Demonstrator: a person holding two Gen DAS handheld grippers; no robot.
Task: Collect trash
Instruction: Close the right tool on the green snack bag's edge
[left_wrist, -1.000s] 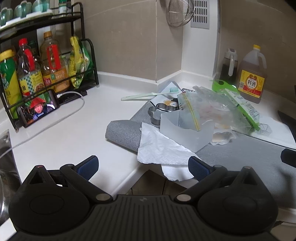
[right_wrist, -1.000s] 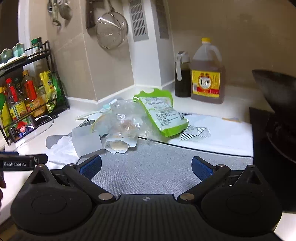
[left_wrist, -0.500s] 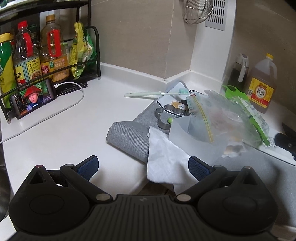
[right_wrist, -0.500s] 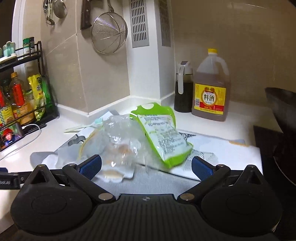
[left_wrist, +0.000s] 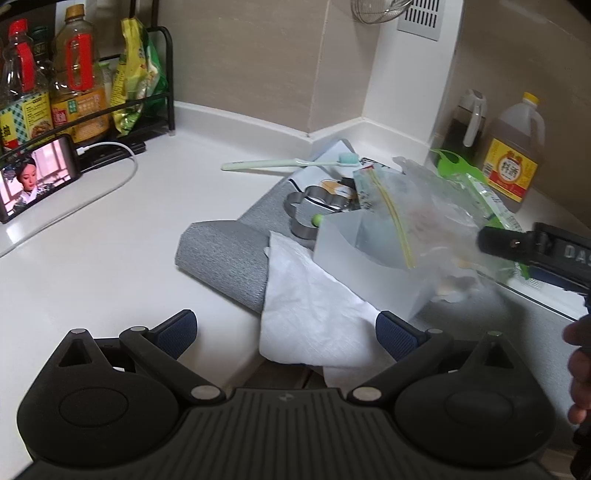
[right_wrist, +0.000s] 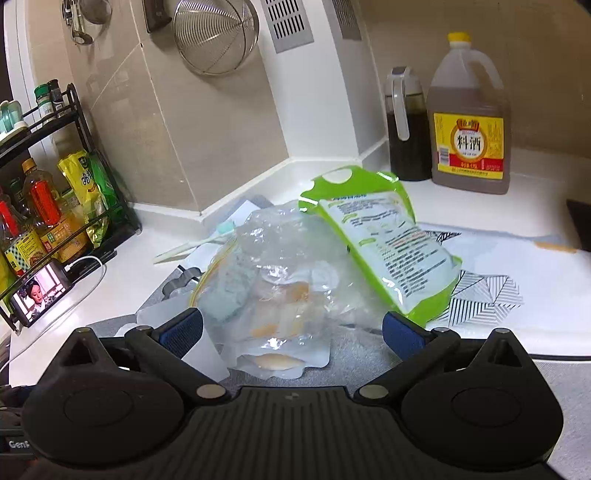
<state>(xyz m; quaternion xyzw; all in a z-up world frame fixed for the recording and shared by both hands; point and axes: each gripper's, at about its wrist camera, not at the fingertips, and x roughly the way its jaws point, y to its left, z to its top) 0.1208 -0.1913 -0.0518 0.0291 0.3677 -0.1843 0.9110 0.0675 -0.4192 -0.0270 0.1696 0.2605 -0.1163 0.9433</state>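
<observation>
Right gripper lined up on the trash pile, jaws spread.

My right gripper (right_wrist: 291, 330) is wide apart and empty, and the clear zip bag (right_wrist: 280, 273) lies dead ahead between its fingers on the grey mat (right_wrist: 354, 354), the green pouch (right_wrist: 380, 240) leaning just right of it. My left gripper (left_wrist: 286, 330), also spread and empty, sits nearer the white paper towel (left_wrist: 306, 306) hanging over the counter edge.
</observation>
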